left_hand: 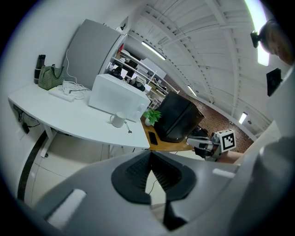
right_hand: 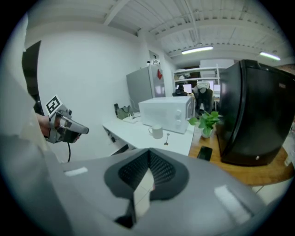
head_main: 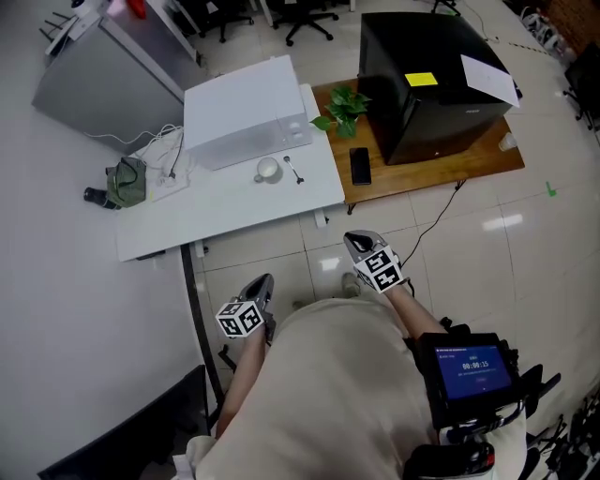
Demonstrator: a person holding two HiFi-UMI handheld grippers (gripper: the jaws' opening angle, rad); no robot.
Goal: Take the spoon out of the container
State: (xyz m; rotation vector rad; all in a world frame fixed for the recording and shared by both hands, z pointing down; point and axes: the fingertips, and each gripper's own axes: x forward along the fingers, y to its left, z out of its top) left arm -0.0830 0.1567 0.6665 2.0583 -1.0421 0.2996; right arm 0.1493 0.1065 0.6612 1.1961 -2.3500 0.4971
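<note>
The left gripper (head_main: 260,284) and right gripper (head_main: 359,244) are both clenched empty. On the far table (head_main: 216,214), the spoon (head_main: 294,170) lies just right of the cup (head_main: 267,170).

Ahead of the left gripper (head_main: 264,279) and the right gripper (head_main: 356,240) spreads a glossy pale tile floor (head_main: 487,234) that mirrors the lamps. Beyond both stands a white table (head_main: 216,211) carrying a white microwave (head_main: 244,112). Just beside it, toward the right gripper's side, a wooden table (head_main: 450,164) bears a black cabinet (head_main: 431,84). Far past the left gripper a grey metal cabinet (head_main: 103,84) stands near the white wall (right_hand: 83,69). Office chairs (head_main: 309,19) sit farthest off. Overhead is a white ribbed ceiling (left_hand: 193,37) with strip lights (right_hand: 198,49) — and a brick wall (left_hand: 216,120) shows behind the black cabinet.
</note>
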